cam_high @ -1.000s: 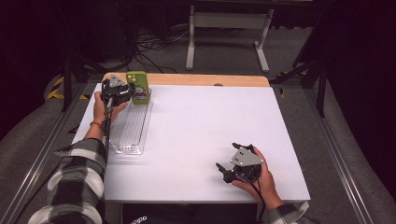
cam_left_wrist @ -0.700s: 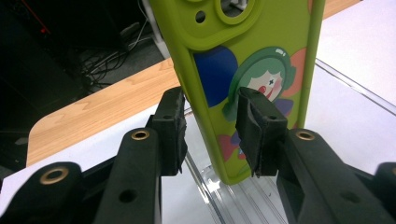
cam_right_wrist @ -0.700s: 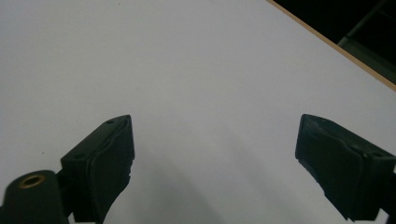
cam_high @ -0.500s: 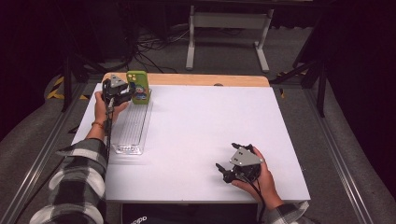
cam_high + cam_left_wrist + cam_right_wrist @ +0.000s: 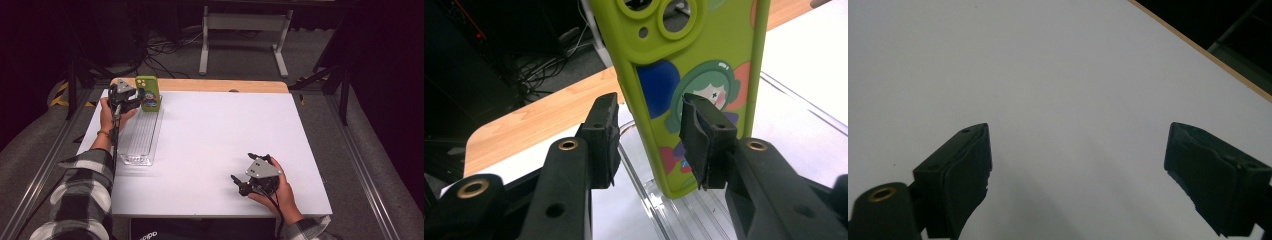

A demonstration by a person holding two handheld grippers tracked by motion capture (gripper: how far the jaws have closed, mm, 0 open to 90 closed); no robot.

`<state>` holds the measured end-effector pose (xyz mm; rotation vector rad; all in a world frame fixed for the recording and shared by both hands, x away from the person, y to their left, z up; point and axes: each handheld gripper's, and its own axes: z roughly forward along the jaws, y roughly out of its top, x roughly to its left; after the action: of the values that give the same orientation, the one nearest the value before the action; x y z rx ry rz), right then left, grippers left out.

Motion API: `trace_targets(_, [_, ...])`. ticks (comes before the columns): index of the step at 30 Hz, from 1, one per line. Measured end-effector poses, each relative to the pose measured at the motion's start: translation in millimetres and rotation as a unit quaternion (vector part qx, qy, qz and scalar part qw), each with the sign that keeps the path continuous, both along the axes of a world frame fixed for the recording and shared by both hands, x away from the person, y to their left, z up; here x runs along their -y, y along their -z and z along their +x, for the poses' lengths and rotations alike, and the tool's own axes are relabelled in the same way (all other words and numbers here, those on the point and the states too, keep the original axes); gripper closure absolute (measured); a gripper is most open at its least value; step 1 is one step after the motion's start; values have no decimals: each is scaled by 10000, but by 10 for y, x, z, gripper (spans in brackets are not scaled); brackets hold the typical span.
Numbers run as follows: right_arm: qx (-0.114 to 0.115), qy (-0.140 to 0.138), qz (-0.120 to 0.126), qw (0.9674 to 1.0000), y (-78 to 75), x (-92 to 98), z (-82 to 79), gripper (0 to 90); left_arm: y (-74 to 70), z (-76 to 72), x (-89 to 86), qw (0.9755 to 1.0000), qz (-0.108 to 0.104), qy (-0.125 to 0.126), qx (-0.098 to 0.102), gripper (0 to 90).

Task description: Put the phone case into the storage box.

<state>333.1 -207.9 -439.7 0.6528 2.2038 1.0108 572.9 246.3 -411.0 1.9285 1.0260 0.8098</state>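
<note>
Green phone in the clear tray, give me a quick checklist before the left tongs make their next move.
1. Phone upright at the far end of the clear tray: ok.
2. Left tongs open: ok.
3. Phone's edge between the jaws: ok.
4. Pads touching the phone: cannot tell; a gap shows at one pad, the other overlaps the case.
5. Right tongs open, resting apart on the white table: ok.

I see a green cartoon-printed phone [image 5: 704,75] standing upright at the far end of the clear tray [image 5: 141,137], far left.
</note>
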Motion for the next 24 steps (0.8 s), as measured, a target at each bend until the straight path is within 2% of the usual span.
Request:
trace_targets(4, [15,13,16,10000,-6,0,-3,123,-35,-32,-18,10000,-9,17,9,594])
trace_targets(9, [39,13,25,10000,-19,5,-8,123,-110,-85,-35,9999,-80,20,123,596])
trace_targets(12, [49,24,39,10000,-23,12,-8,123,-135,-115,-24,9999,-54,37,157,594])
trace_targets(18, [134,50,62,9999,-43,11,-17,123,-208,-226,-18,9992,-111,167,353,579])
trace_targets(24, [159,76,62,9998,-56,18,-18,123,-264,-320,-8,9984,-175,266,460,556])
